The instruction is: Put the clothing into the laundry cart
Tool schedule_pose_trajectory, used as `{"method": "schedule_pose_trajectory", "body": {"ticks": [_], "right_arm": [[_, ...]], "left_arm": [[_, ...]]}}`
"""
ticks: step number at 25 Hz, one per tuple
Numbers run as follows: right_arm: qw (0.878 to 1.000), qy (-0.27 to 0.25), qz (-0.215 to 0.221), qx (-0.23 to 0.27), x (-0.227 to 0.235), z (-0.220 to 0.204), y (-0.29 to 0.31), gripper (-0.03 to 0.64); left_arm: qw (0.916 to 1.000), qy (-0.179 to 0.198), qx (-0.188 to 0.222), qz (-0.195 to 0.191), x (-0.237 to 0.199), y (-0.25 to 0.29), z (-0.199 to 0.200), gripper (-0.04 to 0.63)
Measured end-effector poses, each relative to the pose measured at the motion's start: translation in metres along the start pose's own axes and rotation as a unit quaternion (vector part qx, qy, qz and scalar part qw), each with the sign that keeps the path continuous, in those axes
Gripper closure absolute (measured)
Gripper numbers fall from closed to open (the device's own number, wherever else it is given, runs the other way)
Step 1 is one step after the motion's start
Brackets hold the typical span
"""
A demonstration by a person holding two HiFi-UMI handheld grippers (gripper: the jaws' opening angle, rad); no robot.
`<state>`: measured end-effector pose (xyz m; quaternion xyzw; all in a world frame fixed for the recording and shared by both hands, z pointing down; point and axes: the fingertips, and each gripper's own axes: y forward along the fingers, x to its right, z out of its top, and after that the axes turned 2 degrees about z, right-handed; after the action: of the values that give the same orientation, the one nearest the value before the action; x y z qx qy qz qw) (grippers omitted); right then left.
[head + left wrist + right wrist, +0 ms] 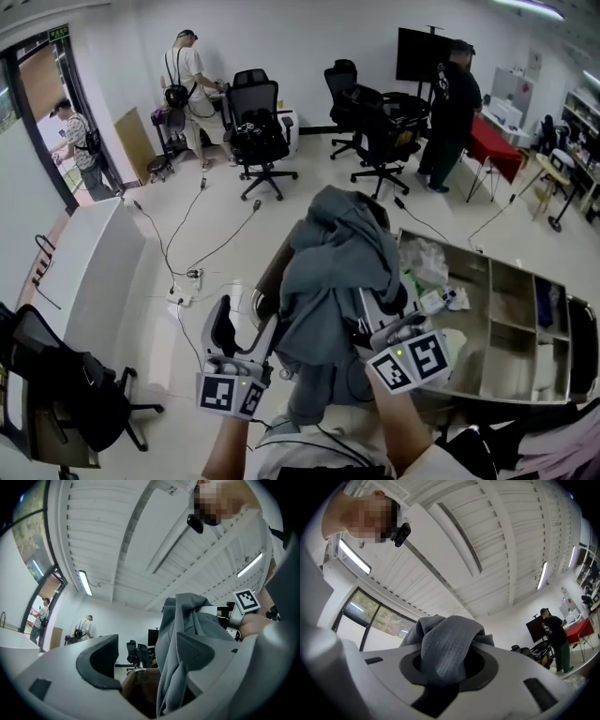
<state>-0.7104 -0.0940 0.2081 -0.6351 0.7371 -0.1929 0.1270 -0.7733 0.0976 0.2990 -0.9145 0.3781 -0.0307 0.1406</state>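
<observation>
The right gripper (447,665) is clamped shut on a fold of the bulky grey cloth garment (333,262), which drapes lengthwise ahead between both tools, beside the open-jawed left gripper (246,323), with what seems the brown-walled laundry cart (270,272) just beyond and beneath.

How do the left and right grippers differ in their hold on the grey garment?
The jaws of the right gripper are shut on a bunch of the grey garment; those of the left gripper stand apart, cloth only draped against one. The right gripper is at the garment's right, the left gripper at its lower left. Both point upward.
</observation>
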Motion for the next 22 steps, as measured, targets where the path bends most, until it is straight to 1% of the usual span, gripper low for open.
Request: {"method": "schedule_pose_trajectory", "body": {"ticks": [8, 12, 15, 17, 18, 20, 22], "right_arm": [[0.995, -0.038, -0.090, 0.008, 0.031, -0.007, 0.056, 0.497], [0.989, -0.071, -0.130, 0.028, 0.045, 0.014, 0.084, 0.499], [0.984, -0.105, -0.141, 0.037, 0.044, 0.027, 0.099, 0.497], [0.982, -0.112, -0.152, 0.020, 0.044, 0.016, 0.095, 0.497], [0.981, -0.108, -0.163, 0.008, 0.046, 0.005, 0.088, 0.498], [0.977, -0.091, -0.192, -0.022, 0.054, -0.023, 0.069, 0.499], [0.972, -0.075, -0.214, -0.057, 0.062, -0.052, 0.051, 0.499]], "left_arm": [[0.9964, -0.026, -0.007, -0.080, -0.041, 0.065, -0.018, 0.216], [0.9929, -0.044, -0.007, -0.110, -0.060, 0.091, -0.026, 0.216], [0.9892, -0.056, -0.013, -0.135, -0.071, 0.104, -0.034, 0.216], [0.9860, -0.059, -0.019, -0.155, -0.072, 0.111, -0.040, 0.216], [0.9847, -0.058, -0.022, -0.163, -0.072, 0.114, -0.043, 0.216], [0.9828, -0.061, -0.025, -0.172, -0.072, 0.120, -0.047, 0.216], [0.9809, -0.074, -0.031, -0.177, -0.069, 0.126, -0.048, 0.216]]}}
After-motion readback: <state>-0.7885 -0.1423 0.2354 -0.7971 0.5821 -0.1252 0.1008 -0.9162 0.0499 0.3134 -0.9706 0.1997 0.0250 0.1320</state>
